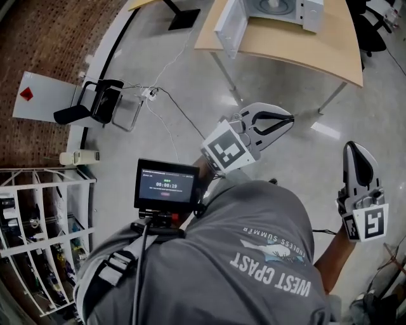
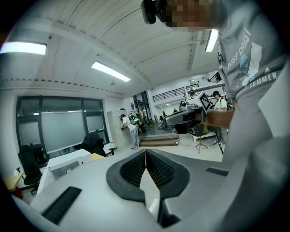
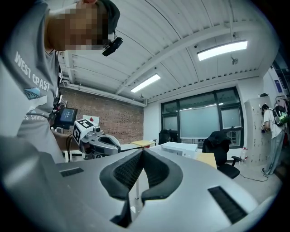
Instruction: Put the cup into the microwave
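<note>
Well beyond left hand-held gripper (image 1: 290, 120) — microwave (image 1: 311, 14) (open)

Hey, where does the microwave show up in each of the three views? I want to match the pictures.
Head view: the microwave sits at the top edge, right of centre, with its door swung open.
Left gripper view: a white box at the left, below mid-height.
Right gripper view: a white box just right of centre.
Shared landmark: the wooden table it stands on, which shows in all three views.
</note>
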`<state>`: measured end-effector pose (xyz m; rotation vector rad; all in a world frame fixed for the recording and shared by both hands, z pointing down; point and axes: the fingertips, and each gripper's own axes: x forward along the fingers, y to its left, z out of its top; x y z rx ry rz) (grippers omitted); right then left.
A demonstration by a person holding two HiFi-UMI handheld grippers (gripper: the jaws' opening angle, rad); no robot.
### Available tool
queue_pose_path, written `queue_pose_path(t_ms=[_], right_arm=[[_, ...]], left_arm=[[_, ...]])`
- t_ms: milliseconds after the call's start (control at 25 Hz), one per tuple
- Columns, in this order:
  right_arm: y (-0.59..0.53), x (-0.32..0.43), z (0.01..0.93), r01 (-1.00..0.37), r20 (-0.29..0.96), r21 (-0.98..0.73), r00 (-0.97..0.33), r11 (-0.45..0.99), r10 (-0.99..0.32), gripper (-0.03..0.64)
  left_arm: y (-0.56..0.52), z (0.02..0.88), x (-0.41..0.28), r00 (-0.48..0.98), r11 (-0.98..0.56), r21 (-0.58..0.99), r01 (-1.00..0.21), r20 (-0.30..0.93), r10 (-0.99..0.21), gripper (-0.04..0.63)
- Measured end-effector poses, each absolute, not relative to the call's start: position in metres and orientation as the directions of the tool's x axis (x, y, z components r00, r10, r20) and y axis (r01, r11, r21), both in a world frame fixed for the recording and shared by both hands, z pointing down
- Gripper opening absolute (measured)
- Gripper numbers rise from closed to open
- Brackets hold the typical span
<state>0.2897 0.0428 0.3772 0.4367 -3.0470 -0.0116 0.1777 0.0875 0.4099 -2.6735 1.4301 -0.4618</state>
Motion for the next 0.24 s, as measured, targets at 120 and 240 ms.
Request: queue_pose_path(t_ms=[120, 240], right_arm=[[0.104, 0.294, 0.364, -0.283, 0.067, 0.024, -0.957, 0.959, -0.284, 0.018], [0.152, 0.287, 0.355, -0.269, 0.079, 0.042, -0.959, 0.962, -0.271, 0.018]], left_arm=[[0.15, 0.398, 0.182, 0.52, -0.56, -0.209, -0.802, 0.216, -0.826, 0.021], [0.2, 0.389, 0.172, 0.512, -0.548, -0.196, -0.814, 0.205, -0.834, 0.021]])
